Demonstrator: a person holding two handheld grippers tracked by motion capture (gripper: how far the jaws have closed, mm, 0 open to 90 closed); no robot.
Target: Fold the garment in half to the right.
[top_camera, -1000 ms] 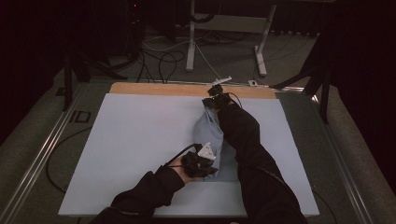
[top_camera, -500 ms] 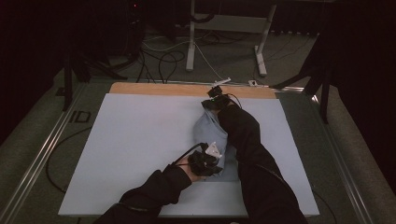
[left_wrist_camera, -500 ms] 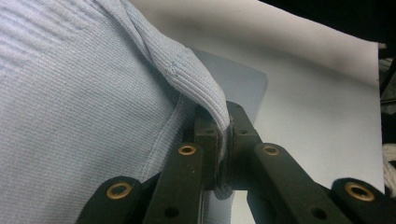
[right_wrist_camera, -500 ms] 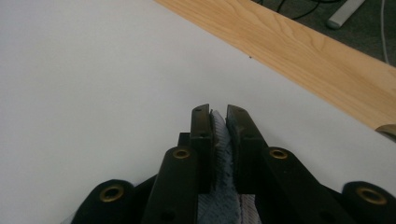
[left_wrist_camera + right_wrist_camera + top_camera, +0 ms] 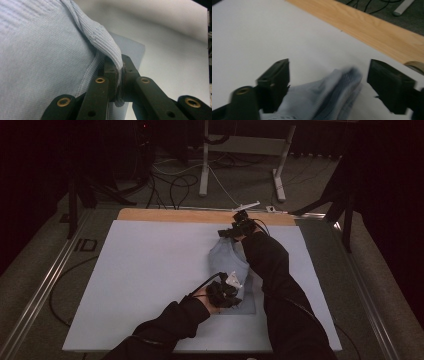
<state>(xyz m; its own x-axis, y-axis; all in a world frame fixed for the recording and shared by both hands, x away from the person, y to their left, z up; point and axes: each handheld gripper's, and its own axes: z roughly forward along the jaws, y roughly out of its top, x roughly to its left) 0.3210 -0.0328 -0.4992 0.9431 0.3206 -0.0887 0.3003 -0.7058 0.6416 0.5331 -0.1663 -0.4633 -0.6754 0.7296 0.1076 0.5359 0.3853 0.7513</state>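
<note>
Left forearm: comes in from the near edge in a dark sleeve, angled toward the middle of the white table top [image 5: 150,270].
Left gripper [image 5: 223,292]: held low over the near end of the garment, jaws closed tight on a ribbed hem of the light blue knit garment [image 5: 37,55]; the hem rises out of the jaws as a folded ridge, and the flat body of the knit spreads to one side of them.
Garment: a folded light blue knit sweater [image 5: 227,257], lying lengthwise on the table top between the two grippers, its near end at the left gripper, its far end at the right one.
Right arm: stretched forward along the right side of the sweater, sleeve lying partly over it.
Right gripper [image 5: 239,226]: at the sweater's far tip, jaws just opened and standing wide; the bunched cloth tip [image 5: 337,90] lies loose between them, touched by neither pad.
Beyond the right gripper: bare white surface, then the wooden strip [image 5: 372,30] along the far edge.
</note>
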